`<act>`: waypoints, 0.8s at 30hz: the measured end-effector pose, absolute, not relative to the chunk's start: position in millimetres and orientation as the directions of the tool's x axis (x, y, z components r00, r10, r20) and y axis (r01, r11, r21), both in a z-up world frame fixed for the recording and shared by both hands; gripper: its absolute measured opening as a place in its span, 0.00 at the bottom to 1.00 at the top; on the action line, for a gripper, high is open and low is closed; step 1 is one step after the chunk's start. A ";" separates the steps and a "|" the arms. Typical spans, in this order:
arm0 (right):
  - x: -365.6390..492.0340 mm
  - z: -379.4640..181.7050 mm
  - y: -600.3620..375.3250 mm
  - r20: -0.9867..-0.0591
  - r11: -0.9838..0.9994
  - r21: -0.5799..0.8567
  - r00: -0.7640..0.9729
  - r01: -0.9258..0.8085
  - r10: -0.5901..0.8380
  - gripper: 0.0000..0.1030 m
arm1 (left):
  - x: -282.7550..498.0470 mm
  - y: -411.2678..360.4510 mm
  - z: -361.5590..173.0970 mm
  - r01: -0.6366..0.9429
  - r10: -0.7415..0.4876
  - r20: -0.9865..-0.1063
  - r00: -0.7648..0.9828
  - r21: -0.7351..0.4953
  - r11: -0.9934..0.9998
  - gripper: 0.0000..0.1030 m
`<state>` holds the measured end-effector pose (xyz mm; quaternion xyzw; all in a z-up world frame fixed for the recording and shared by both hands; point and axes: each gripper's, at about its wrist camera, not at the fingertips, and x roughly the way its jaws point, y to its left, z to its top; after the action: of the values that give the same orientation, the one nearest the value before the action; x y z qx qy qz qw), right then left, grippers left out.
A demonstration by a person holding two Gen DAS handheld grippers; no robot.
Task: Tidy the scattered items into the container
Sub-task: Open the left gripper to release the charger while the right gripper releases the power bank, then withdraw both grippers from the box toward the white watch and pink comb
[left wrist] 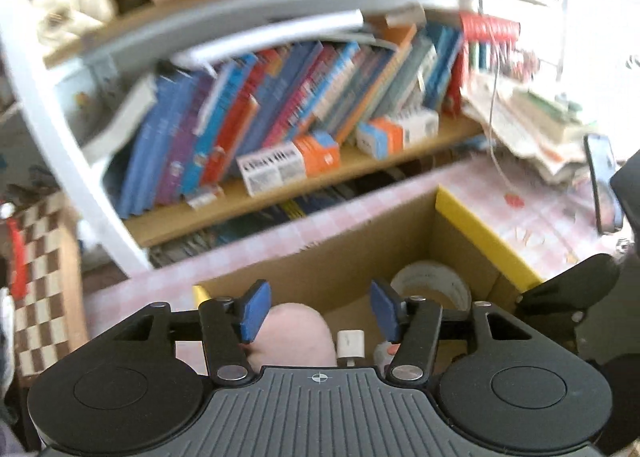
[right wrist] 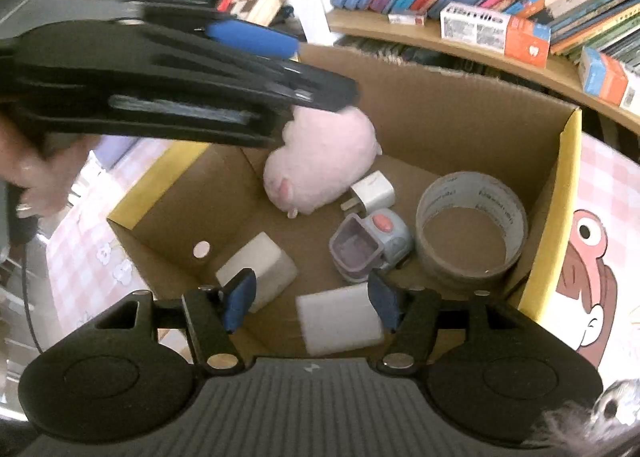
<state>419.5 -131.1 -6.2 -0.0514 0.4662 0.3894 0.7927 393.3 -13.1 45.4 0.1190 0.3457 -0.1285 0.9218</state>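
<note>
Both claws stand part-open and empty over the open brown cardboard box with yellow rim (right wrist: 568, 185).

Just ahead of the right gripper (right wrist: 312, 303), between and below its blue pads, a white foam block (right wrist: 340, 321) is seen on the box floor; beyond it lie a lilac toy gadget (right wrist: 370, 247), a roll of brown tape (right wrist: 472, 227) and a white charger plug (right wrist: 374, 190). The pink plush toy (right wrist: 320, 169) lies beneath the left gripper (left wrist: 318, 311), judged just dropped. Next, any item left outside must be located.
</note>
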 end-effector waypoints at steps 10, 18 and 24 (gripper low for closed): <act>394.0 23.6 -131.0 -0.747 0.708 0.226 0.347 -0.669 0.567 0.58 | 326.6 4.2 73.5 0.257 -0.166 -0.572 0.803 0.082 0.963 0.59; 354.7 55.2 -130.7 -0.692 0.735 0.186 0.444 -0.652 0.569 0.57 | 272.1 16.4 88.0 0.233 -0.175 -0.505 0.845 0.053 0.971 0.68; 320.7 70.0 -133.9 -0.659 0.767 0.173 0.506 -0.618 0.556 0.57 | 239.7 28.1 89.8 0.228 -0.193 -0.480 0.856 0.016 0.973 0.69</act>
<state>320.7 -133.9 70.0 -0.0425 0.3637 0.3386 0.8668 239.7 28.1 89.8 0.0363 0.2454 -0.1093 0.9625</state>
